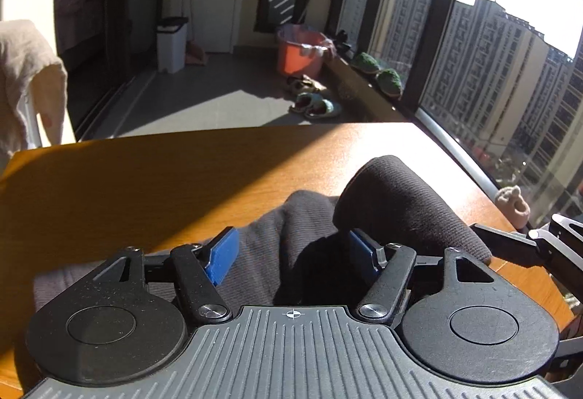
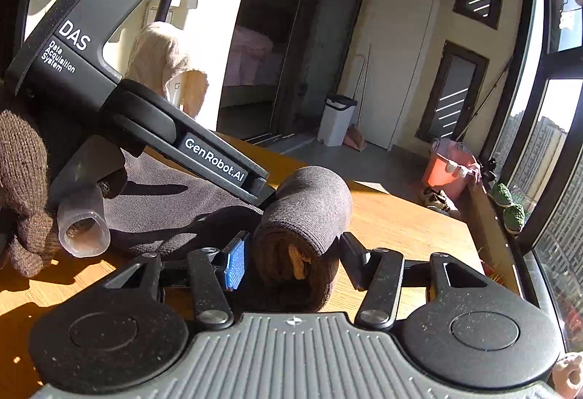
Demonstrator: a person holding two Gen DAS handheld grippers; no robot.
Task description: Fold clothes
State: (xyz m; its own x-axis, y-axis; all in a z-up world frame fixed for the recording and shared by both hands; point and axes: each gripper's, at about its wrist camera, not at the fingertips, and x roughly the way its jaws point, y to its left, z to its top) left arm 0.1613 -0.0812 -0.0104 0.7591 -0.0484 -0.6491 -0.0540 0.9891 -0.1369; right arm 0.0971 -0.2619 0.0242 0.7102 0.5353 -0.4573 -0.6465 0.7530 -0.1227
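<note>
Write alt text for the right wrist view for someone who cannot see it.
A rolled dark garment sits on a sunlit wooden table between the open jaws of the right gripper. The left gripper, held by a gloved hand, reaches in from the left to the roll. Behind are a white bin and a red bucket.

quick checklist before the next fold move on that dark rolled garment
1. Dark ribbed knit garment rolled at one end: ok.
2. Right gripper around the roll: ok; firm clamp: cannot tell.
3. Left gripper open over the flat part, holding nothing: ok.
4. Bare wooden table ahead for laying out: ok.
5. Roll close to the table's window-side edge: not ok.
6. Left gripper's body crossing over the cloth in the right wrist view: not ok.
</note>
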